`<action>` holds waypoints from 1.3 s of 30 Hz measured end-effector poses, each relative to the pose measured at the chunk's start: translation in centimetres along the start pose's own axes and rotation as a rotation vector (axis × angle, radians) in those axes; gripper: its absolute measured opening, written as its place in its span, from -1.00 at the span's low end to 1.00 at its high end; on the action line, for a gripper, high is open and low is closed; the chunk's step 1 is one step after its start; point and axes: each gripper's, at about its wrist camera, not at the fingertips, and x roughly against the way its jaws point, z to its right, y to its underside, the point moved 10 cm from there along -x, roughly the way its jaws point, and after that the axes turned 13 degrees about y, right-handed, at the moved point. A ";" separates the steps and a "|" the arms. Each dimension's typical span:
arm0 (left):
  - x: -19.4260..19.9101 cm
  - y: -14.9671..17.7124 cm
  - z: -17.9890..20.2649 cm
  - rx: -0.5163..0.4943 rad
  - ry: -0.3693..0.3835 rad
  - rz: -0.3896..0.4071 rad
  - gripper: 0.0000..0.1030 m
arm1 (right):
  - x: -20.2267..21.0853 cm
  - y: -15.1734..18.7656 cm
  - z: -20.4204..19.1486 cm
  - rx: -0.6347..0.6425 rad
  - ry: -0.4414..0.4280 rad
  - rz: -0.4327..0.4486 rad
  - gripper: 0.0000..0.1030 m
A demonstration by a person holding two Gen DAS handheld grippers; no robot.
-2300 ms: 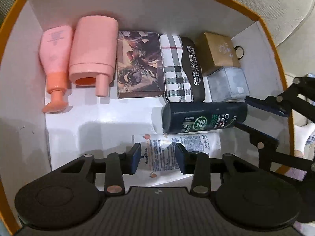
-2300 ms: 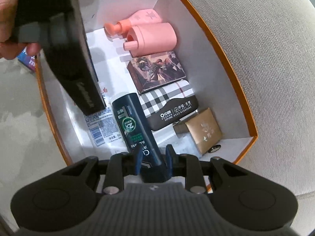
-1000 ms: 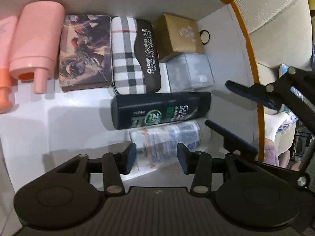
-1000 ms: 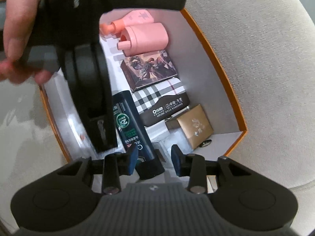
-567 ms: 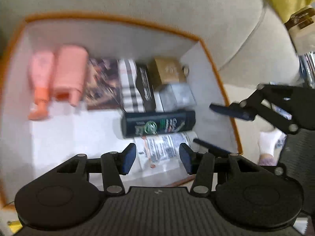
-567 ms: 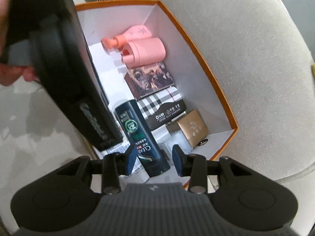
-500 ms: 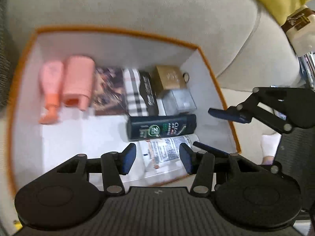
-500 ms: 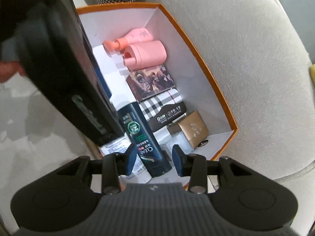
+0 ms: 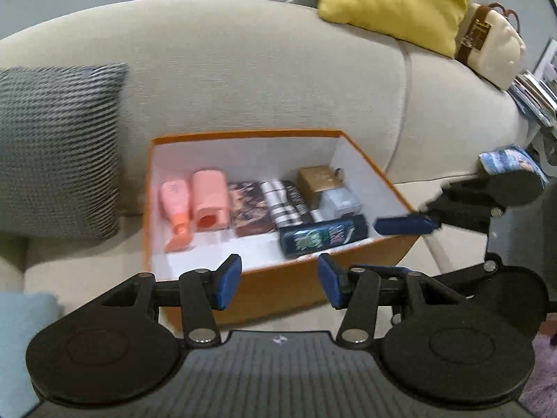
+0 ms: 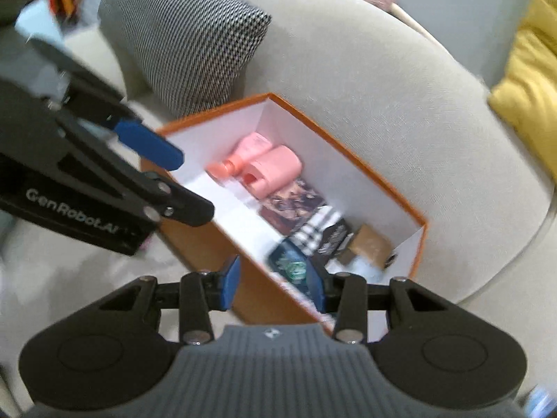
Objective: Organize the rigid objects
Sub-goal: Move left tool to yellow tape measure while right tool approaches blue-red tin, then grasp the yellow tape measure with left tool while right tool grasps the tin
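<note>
An orange box (image 9: 243,134) with white inside sits on a beige sofa. It holds two pink bottles (image 9: 175,205), a patterned box (image 9: 249,205), a plaid case (image 9: 283,202), a gold box (image 9: 316,179), a grey box (image 9: 339,202) and a dark shampoo bottle (image 9: 323,235) lying along the front wall. My left gripper (image 9: 278,278) hangs open and empty above the front wall. My right gripper (image 10: 273,278) hovers over the box's (image 10: 348,153) near corner above the dark bottle (image 10: 289,261); its jaws are opening with nothing between them. One of its blue fingers (image 9: 405,225) shows at the right.
A houndstooth cushion (image 9: 59,146) leans left of the box. A yellow cushion (image 9: 393,0) and a cream bag (image 9: 491,45) rest on the sofa back at the right. The left gripper's blue finger (image 10: 149,141) crosses the right wrist view at the left.
Both grippers have risen out of the box and pulled back. The right gripper let go of the dark bottle, which now lies inside. The whole box and sofa have come into view.
</note>
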 end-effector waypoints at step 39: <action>0.2 16.6 -18.6 0.751 -0.097 -0.079 0.21 | -9.7 4.2 -15.9 -0.659 -0.256 -0.276 -0.13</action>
